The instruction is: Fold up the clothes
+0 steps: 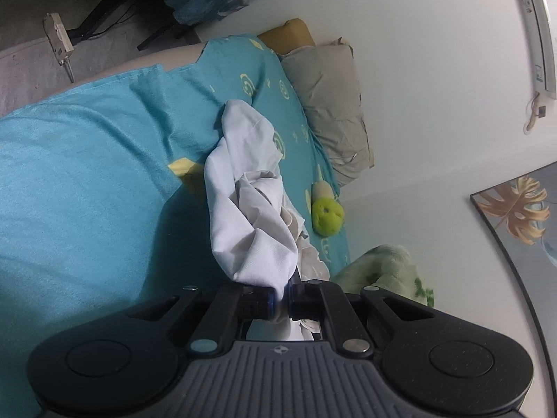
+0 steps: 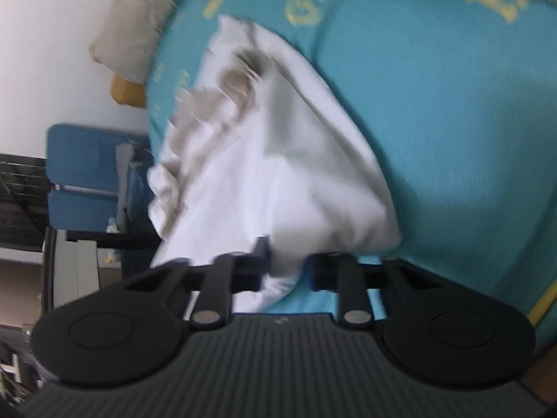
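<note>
While the white garment (image 1: 243,209) is lying crumpled in the frame's middle on the bed (image 1: 87,174), no fold is showing; the left gripper (image 1: 282,301) is pinching its edge, the right gripper (image 2: 287,271) is standing apart around cloth.

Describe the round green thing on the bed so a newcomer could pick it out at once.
Start at the bed with the turquoise sheet and go to its wall side, below the grey pillow. There lies a small plush toy: the only lime-green, ball-shaped thing, apart from the crumpled white garment.
</note>
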